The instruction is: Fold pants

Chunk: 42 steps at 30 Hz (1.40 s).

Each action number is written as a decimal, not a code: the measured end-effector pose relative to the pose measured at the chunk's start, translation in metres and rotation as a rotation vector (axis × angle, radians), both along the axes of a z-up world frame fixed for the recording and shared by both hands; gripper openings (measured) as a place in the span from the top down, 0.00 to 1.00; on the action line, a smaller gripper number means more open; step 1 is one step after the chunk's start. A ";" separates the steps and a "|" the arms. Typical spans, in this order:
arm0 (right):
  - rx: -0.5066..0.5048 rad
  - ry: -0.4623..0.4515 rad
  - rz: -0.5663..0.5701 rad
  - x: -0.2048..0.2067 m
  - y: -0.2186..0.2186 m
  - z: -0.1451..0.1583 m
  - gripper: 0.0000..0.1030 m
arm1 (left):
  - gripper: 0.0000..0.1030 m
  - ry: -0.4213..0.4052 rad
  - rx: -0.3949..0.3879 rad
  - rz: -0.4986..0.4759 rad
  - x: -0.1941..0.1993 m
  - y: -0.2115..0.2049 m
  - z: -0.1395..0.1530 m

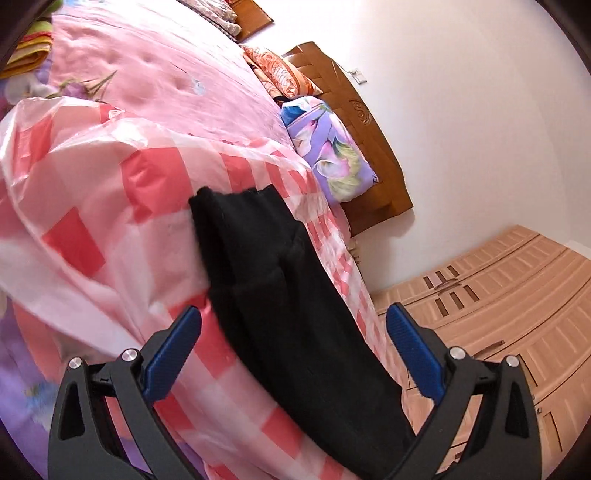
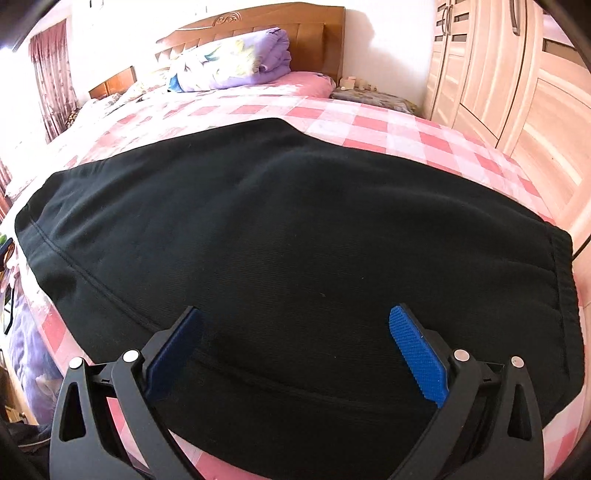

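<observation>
The black pants (image 2: 280, 236) lie flat on the bed, on its pink checked cover (image 2: 388, 129). In the right wrist view they fill the middle of the picture, with the banded waist edge at about 3 o'clock and a curved seam running from 9 o'clock down toward 6. In the left wrist view the same garment shows as a long dark strip (image 1: 280, 295) whose long axis runs from 6 o'clock up to about 12, ending in two leg cuffs side by side near the centre.

The right gripper (image 2: 295, 347) sits low over the wide upper part of the pants, jaws spread wide and empty, with cloth directly ahead at 12 o'clock and its blue pads (image 2: 419, 360) either side of it. The left gripper (image 1: 293, 347) also stands wide and holds nothing; the leg strip passes between its jaws, and whether it touches them cannot be told. I judge the right nearer the waist, the left better placed for the cuffs, so a lengthwise fold would probably bring cuffs toward waist.

Farther out are a purple floral quilt (image 2: 240, 62) at 12 o'clock against the wooden headboard (image 2: 295, 33), and a pale wardrobe (image 2: 498, 74) at 2 o'clock. No brand, label or writing can be read.
</observation>
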State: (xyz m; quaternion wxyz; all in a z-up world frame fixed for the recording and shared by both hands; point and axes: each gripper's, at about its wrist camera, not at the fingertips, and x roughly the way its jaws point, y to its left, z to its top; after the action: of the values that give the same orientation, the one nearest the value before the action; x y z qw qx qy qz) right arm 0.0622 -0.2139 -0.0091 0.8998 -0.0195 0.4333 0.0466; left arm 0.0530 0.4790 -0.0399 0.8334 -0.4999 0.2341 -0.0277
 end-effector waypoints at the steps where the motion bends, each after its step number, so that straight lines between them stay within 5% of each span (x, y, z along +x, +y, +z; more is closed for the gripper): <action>1: 0.001 0.000 -0.004 0.000 -0.001 0.001 0.05 | 0.03 0.007 -0.004 0.001 0.004 0.001 -0.002; 12: 0.013 -0.007 -0.047 -0.006 -0.012 0.003 0.05 | 0.05 0.051 -0.016 -0.045 0.051 0.012 -0.018; 14: 0.017 -0.008 -0.051 -0.006 -0.014 0.002 0.05 | 0.25 0.051 -0.026 -0.057 0.053 0.014 -0.017; 16: 0.022 -0.013 -0.053 -0.008 -0.015 0.003 0.05 | 0.63 0.094 0.010 -0.058 0.057 0.014 -0.017; 20: 0.025 -0.026 -0.052 -0.010 -0.017 0.008 0.05 | 0.77 0.083 0.027 -0.030 0.048 0.014 -0.020; 22: 0.030 -0.045 -0.056 -0.012 -0.018 0.014 0.05 | 0.78 0.075 0.165 0.011 0.039 -0.004 0.002; 26: 0.059 -0.099 -0.060 -0.017 -0.020 0.026 0.05 | 0.79 -0.003 0.616 0.002 0.031 -0.097 0.077; 28: 0.079 -0.123 -0.066 -0.018 -0.020 0.031 0.05 | 0.79 -0.078 0.834 -0.077 0.032 -0.168 0.106; 31: 0.102 -0.147 -0.074 -0.021 -0.023 0.035 0.05 | 0.88 -0.172 1.007 -0.240 0.032 -0.263 0.116; 38: 0.139 -0.146 -0.120 -0.028 -0.044 0.037 0.05 | 0.84 -0.185 1.255 -0.727 0.016 -0.447 0.029; 39: 0.148 -0.146 -0.123 -0.029 -0.046 0.037 0.05 | 0.74 -0.203 1.311 -0.712 0.011 -0.455 0.021; 40: 0.164 -0.143 -0.121 -0.030 -0.048 0.036 0.05 | 0.51 -0.224 1.328 -0.717 0.005 -0.459 0.020; 42: 0.204 -0.131 -0.101 -0.030 -0.046 0.033 0.05 | 0.19 -0.313 1.269 -0.798 -0.013 -0.453 0.030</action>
State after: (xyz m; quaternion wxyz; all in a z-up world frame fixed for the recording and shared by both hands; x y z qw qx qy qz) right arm 0.0323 -0.2603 0.0239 0.9247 0.0911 0.3670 0.0437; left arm 0.0401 0.0258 -0.0101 0.9111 0.2065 0.2470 -0.2572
